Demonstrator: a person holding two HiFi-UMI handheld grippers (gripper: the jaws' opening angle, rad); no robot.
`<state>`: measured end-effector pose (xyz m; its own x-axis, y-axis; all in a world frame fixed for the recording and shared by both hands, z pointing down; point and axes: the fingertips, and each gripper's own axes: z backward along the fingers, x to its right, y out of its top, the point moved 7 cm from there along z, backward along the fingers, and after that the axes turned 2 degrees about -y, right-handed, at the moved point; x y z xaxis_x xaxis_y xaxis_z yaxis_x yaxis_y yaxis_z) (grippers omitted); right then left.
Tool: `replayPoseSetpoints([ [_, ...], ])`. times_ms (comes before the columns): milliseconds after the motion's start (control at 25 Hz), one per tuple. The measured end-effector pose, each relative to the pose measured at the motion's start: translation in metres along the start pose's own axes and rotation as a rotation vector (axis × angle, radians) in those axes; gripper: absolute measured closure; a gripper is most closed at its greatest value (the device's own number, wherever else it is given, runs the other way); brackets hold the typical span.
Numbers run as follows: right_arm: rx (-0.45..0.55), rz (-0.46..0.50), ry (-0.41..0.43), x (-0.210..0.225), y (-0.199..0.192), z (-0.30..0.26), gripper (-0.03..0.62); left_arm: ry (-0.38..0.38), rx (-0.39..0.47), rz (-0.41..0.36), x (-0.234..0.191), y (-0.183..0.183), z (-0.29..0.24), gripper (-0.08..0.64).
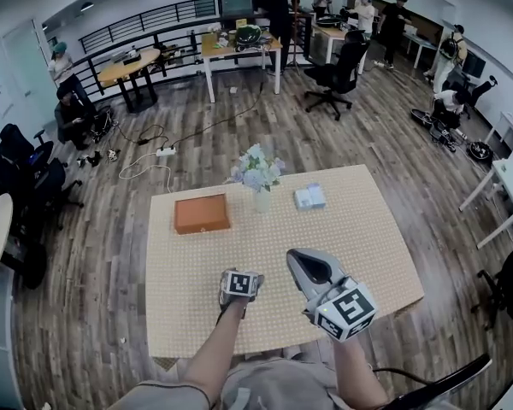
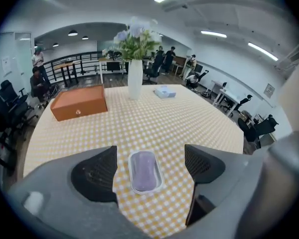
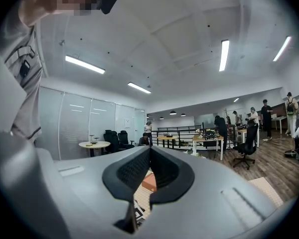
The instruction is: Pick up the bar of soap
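Here, seen from the head view, the left tongs [image 1: 239, 282] and right tongs [image 1: 301, 261] are held side by side over the near edge of a rectangular bench [image 1: 368, 254] covered in yellow-and-white checked cloth. In the left gripper view, the left tongs [image 2: 149, 151] stand with jaws wide apart, one on either side of a pale purple oblong bar of soap [image 2: 143, 171]. The soap lies in a shallow clear oblong dish [image 2: 131, 176] that rests on the bench [image 2: 189, 118]; neither jaw touches soap or dish, and the dish sits nearer the jaw at the view's left. In the right gripper view, the right tongs [image 3: 149, 153] are tilted upward toward the ceiling, jaws together at the tips, with nothing held between them. Farther back on the bench stand an orange-brown rectangular box [image 1: 201, 213], a white vase of pale blue and white flowers [image 1: 262, 196] and a small pale blue packet [image 1: 309, 196], all well apart from the soap.
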<state>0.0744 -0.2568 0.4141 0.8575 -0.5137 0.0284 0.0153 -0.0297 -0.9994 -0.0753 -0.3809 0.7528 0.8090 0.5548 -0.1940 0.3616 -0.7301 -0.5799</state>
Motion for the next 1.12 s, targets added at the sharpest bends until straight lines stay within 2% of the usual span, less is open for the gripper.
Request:
replayPoseSetpoints([
  [120,-0.002,-0.003,-0.006,0.006,-0.001,0.002,0.591,0.033,-0.082,-0.008,-0.004,-0.009,-0.029,0.138],
  [200,-0.004,-0.005,-0.012,0.010,-0.002,0.004,0.591,0.018,-0.147,0.005,-0.002,-0.018,-0.043,0.168],
  [320,-0.011,-0.006,-0.023,0.015,-0.003,0.005,0.591,0.009,-0.189,0.009,-0.004,-0.026,-0.054,0.187],
  [440,-0.020,-0.009,-0.031,0.020,-0.005,0.007,0.591,0.028,-0.200,-0.018,-0.009,-0.031,-0.060,0.334],
  [680,-0.041,-0.010,-0.022,0.024,-0.010,0.003,0.591,0.001,-0.257,-0.036,-0.007,-0.051,-0.071,0.316],
  [760,-0.047,-0.008,-0.017,0.024,-0.011,0.001,0.591,0.015,-0.278,-0.026,-0.007,-0.056,-0.074,0.318],
  [960,-0.061,-0.003,-0.013,0.026,-0.011,0.001,0.591,0.050,-0.261,0.012,-0.009,-0.055,-0.078,0.334],
  [1120,-0.076,-0.007,-0.015,0.027,-0.016,0.002,0.591,0.095,-0.293,-0.022,-0.010,-0.053,-0.081,0.356],
])
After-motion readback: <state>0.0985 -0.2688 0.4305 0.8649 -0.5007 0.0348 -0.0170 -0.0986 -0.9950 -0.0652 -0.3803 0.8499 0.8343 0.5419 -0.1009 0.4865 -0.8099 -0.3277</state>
